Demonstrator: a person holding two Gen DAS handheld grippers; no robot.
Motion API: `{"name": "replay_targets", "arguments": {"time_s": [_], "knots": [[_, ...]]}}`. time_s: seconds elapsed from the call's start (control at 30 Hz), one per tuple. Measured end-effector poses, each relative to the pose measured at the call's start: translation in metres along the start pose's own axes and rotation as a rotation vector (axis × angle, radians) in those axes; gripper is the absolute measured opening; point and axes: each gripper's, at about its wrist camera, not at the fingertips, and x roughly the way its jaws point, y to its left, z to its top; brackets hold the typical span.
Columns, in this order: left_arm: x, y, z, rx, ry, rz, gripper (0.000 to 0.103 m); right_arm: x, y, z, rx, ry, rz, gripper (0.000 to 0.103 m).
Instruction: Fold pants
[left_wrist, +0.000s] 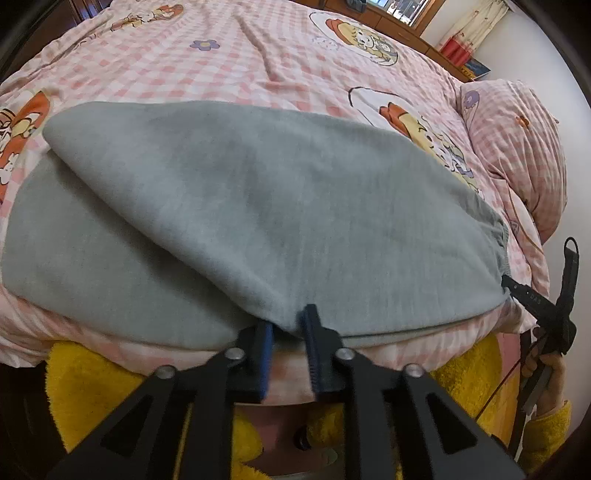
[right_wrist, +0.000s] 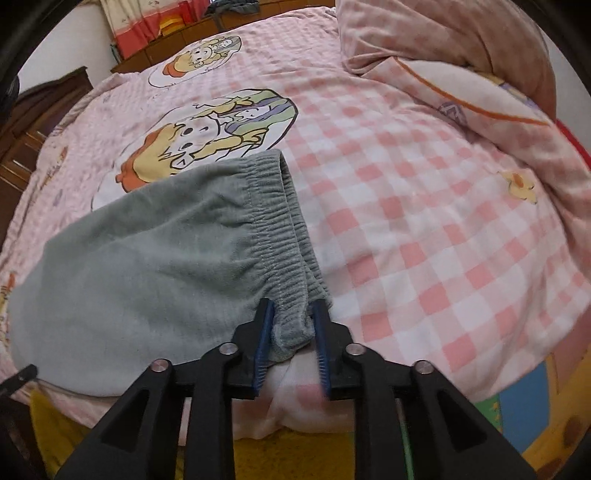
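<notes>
Grey-green fleece pants (left_wrist: 258, 206) lie on the bed, one leg folded over the other. My left gripper (left_wrist: 288, 325) sits at the near edge of the pants, and the fabric's edge lies between its blue pads (left_wrist: 314, 343), which stand slightly apart. In the right wrist view the elastic waistband (right_wrist: 280, 229) runs away from me. My right gripper (right_wrist: 291, 314) has the near waistband corner bunched between its fingers. The right gripper also shows in the left wrist view (left_wrist: 532, 295) at the pants' right end.
A pink checked duvet with cartoon prints (left_wrist: 258, 62) covers the bed. A bunched pink quilt and pillow (right_wrist: 461, 55) lie on the right. Wooden furniture (right_wrist: 48, 110) stands behind the bed. My yellow fleece sleeve (left_wrist: 550, 424) is near the bed's front edge.
</notes>
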Motion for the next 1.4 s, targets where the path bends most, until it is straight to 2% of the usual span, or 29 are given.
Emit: {"name": "replay_targets", "arguments": {"time_s": [0.1,0.2,0.27,0.37,0.5,0.67,0.93,1.17,1.4], "knots": [[-0.011,0.011,-0.001,-0.025,-0.024,0.027,0.038,-0.017,0.005,0.004,-0.012,-0.03,-0.048,0.035],[-0.03,0.034,-0.001,-0.065,-0.068,0.079,0.039,-0.041,0.019,0.009,-0.049,-0.096,-0.11,0.036],[-0.04,0.052,-0.001,-0.089,-0.097,0.122,0.039,-0.051,0.033,0.014,-0.077,-0.112,-0.119,0.037],[-0.049,0.078,0.0,-0.122,-0.118,0.183,0.039,-0.058,0.062,0.018,-0.137,-0.098,-0.072,0.04],[-0.054,0.107,0.005,-0.164,-0.12,0.213,0.04,-0.055,0.118,0.012,-0.226,-0.052,0.03,0.04],[-0.055,0.124,0.008,-0.139,-0.091,0.221,0.052,-0.043,0.191,-0.006,-0.325,0.003,0.113,0.04],[-0.051,0.142,0.015,-0.105,-0.067,0.178,0.057,-0.046,0.287,-0.033,-0.465,0.036,0.216,0.04],[-0.045,0.165,0.015,-0.147,-0.052,0.155,0.057,-0.037,0.353,-0.053,-0.553,0.087,0.295,0.04],[-0.047,0.168,0.012,-0.175,-0.082,0.141,0.058,-0.03,0.411,-0.075,-0.675,0.126,0.389,0.04]]}}
